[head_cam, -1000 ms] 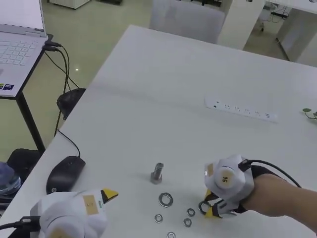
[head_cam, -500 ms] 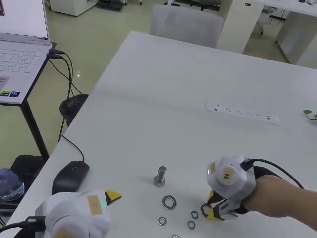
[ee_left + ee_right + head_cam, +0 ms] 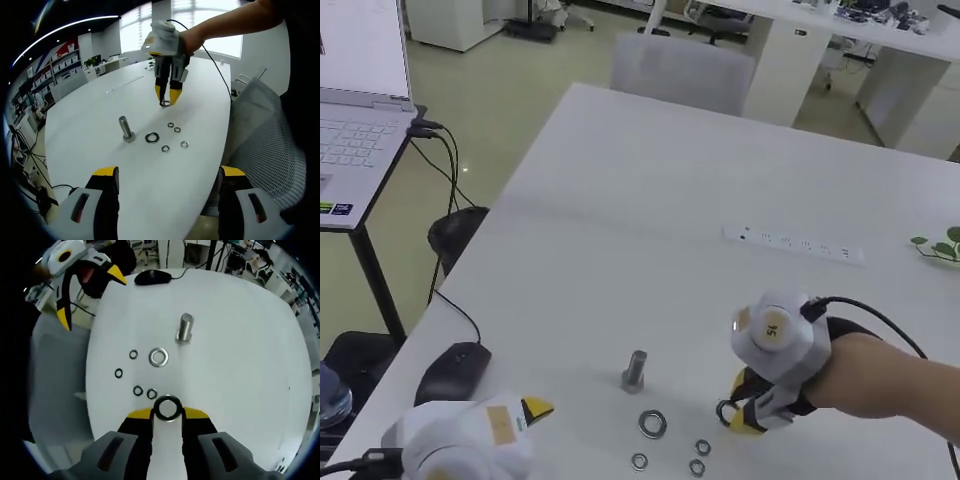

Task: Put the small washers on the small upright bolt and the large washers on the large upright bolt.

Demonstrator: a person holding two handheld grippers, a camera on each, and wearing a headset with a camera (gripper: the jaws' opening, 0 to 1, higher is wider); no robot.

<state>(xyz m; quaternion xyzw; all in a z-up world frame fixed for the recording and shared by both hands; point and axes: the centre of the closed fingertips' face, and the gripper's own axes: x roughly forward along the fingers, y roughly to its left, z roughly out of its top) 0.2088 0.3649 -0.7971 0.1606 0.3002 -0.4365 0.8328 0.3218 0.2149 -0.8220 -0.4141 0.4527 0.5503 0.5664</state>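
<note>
Though its tips half hide it, the right gripper seems clenched on a large washer, as a second ago; the left gripper gapes, partly cut off.

Head view: high over the white desk, looking forward and down. Left gripper view: low at the near edge, facing across, upright steel bolt mid-distance. Right gripper view: close, facing opposite; both share bolt and loose steel washers.
</note>
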